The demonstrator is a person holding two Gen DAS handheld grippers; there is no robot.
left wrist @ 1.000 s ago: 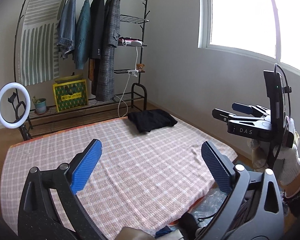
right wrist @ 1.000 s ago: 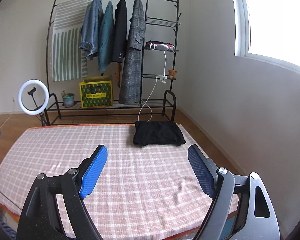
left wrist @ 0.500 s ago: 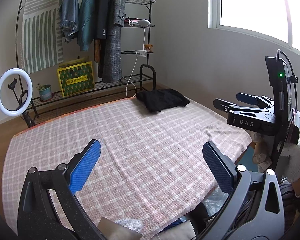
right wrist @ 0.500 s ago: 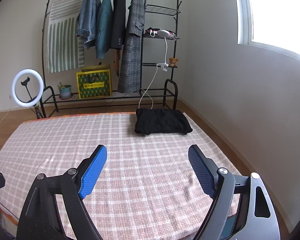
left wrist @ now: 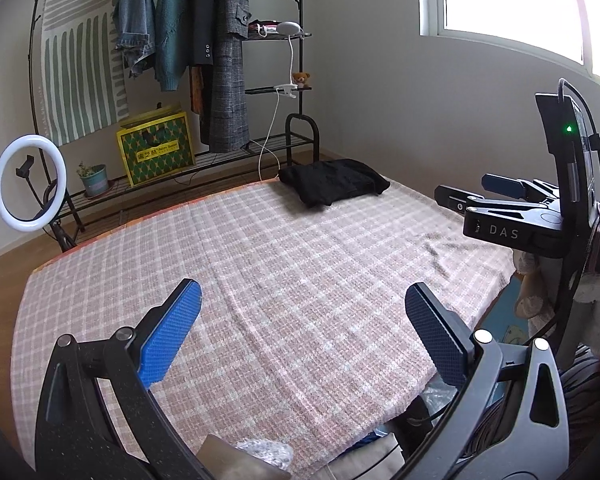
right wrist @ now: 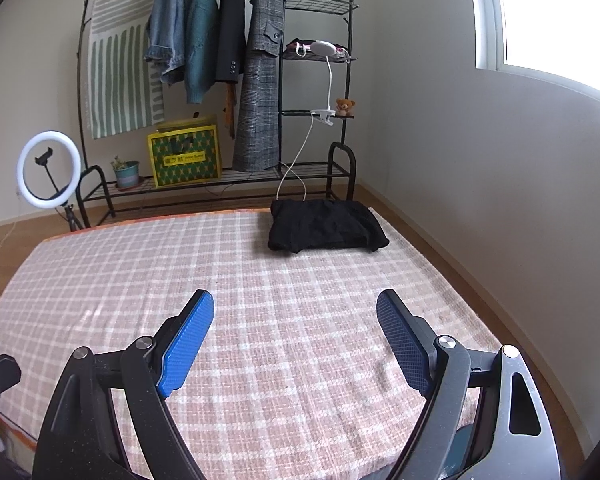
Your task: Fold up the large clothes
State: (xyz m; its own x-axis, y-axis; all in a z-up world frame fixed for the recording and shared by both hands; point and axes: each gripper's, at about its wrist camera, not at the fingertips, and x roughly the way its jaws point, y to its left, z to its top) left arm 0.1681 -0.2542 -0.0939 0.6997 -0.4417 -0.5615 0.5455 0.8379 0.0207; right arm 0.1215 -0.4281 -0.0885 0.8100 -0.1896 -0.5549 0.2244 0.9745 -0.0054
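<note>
Since our two claws (left wrist: 300, 332) (right wrist: 296, 336) gape wide and empty, the soft black clothes (right wrist: 326, 230) far ahead should bend easily; pinch a corner.

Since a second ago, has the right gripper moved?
Yes. The right gripper has tipped down: in its own view the rack has slid up the frame, its top rail now cut off, while more of the blanket shows.
</note>
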